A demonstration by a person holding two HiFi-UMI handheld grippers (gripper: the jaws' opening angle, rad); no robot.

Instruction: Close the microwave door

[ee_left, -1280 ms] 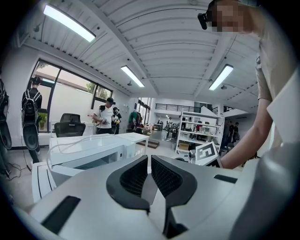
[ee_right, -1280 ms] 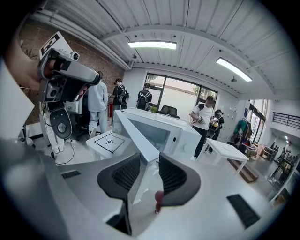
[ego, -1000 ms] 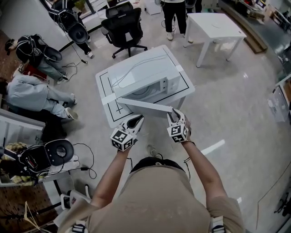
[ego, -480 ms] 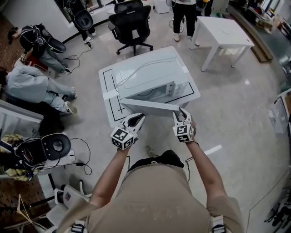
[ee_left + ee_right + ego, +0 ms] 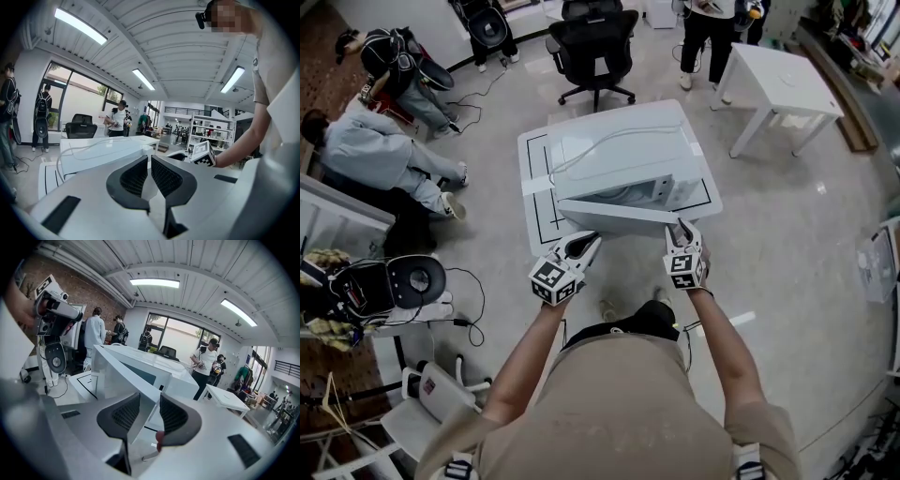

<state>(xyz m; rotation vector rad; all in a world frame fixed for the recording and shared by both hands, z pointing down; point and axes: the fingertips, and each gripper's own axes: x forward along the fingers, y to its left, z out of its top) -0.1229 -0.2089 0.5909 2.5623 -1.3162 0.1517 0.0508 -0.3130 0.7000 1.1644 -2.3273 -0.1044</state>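
A white microwave (image 5: 619, 159) stands on a low white table (image 5: 534, 211). Its door (image 5: 614, 216) hangs partly open, hinged at the left, at a narrow angle to the front. My right gripper (image 5: 679, 230) is shut on the door's free right edge; in the right gripper view the door panel (image 5: 122, 376) runs between the two pads of the right gripper (image 5: 149, 411). My left gripper (image 5: 584, 246) hovers just in front of the door's left part, not touching it. The left gripper view shows the left gripper (image 5: 149, 166) shut with nothing between its pads, and the microwave (image 5: 103, 152) beyond.
A black office chair (image 5: 595, 47) stands behind the table and a white side table (image 5: 783, 84) at the back right. A person (image 5: 380, 164) sits on the floor at the left, others stand at the back (image 5: 708, 28). Gear and cables (image 5: 389, 286) lie at the left.
The door has swung further toward the microwave's front, and my right gripper has moved along with its edge. The left gripper has stayed about where it was.
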